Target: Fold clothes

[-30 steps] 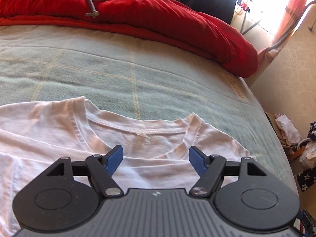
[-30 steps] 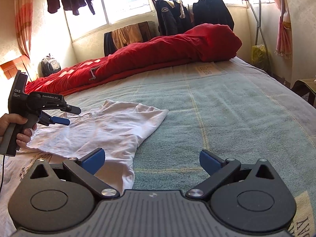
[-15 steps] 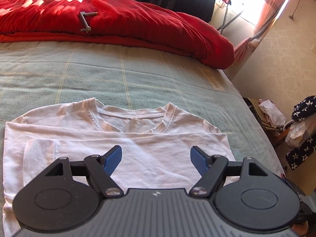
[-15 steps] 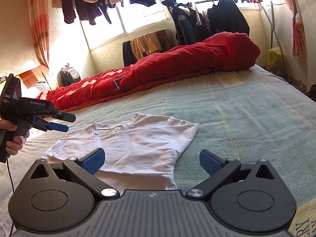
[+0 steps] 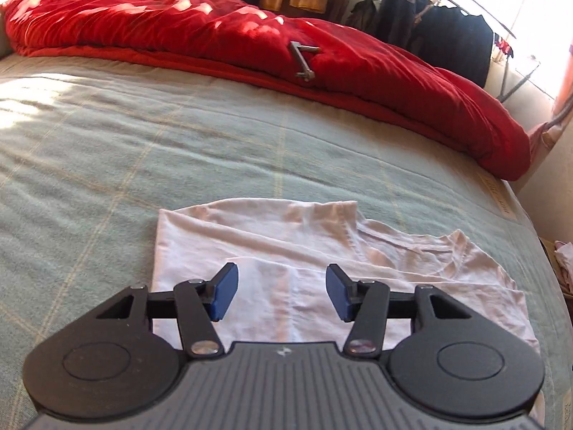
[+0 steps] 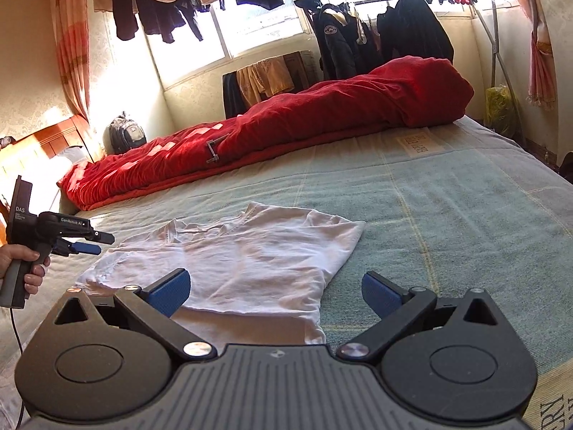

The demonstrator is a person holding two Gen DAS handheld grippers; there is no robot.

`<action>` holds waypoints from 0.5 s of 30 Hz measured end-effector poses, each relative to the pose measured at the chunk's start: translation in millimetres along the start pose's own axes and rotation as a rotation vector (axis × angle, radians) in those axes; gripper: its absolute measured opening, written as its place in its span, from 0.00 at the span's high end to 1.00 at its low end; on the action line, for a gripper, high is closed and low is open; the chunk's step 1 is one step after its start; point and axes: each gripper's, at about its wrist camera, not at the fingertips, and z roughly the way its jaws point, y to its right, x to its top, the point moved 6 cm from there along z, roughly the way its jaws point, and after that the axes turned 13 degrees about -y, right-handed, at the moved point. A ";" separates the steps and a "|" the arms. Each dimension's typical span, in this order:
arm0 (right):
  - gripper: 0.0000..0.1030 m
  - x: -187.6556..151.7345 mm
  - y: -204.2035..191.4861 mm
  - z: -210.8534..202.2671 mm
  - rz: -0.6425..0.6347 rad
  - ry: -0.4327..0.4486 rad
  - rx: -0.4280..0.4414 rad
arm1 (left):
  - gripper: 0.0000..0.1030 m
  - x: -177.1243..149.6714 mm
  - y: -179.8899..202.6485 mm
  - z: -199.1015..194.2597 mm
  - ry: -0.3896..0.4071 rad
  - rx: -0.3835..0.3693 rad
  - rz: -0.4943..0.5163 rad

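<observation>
On the green blanket [image 6: 447, 197], a white T-shirt [image 6: 250, 261], partly folded, sides turned in, collar toward the left gripper [image 5: 278, 292], far from the red quilt [image 6: 322, 114]. Compared with a second ago, viewed from a new angle: left gripper swung round from the neckline to one end of the shirt, now hovering above the cloth, jaws closing with nothing pinched between them. Right gripper [image 6: 275, 292] wide open, empty, hanging over the shirt's near edge and barely shifted. Seen from the right, a hand [image 6: 21, 265] holding the left tool off to the side, clear of the fabric. Probably lining up for the next fold across the length.
</observation>
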 end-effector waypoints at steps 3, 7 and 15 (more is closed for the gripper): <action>0.00 -0.7 0.1 4.5 0.003 -0.007 0.001 | 0.49 -6.7 -20.0 10.4 -0.010 0.008 -0.032; 0.00 -2.0 -3.3 10.6 -0.013 -0.021 -0.009 | 0.49 -4.4 -21.7 16.2 0.005 -0.019 -0.015; 0.00 -2.5 -6.5 16.3 -0.027 -0.029 -0.007 | 0.95 -10.9 8.2 20.5 0.010 0.017 0.157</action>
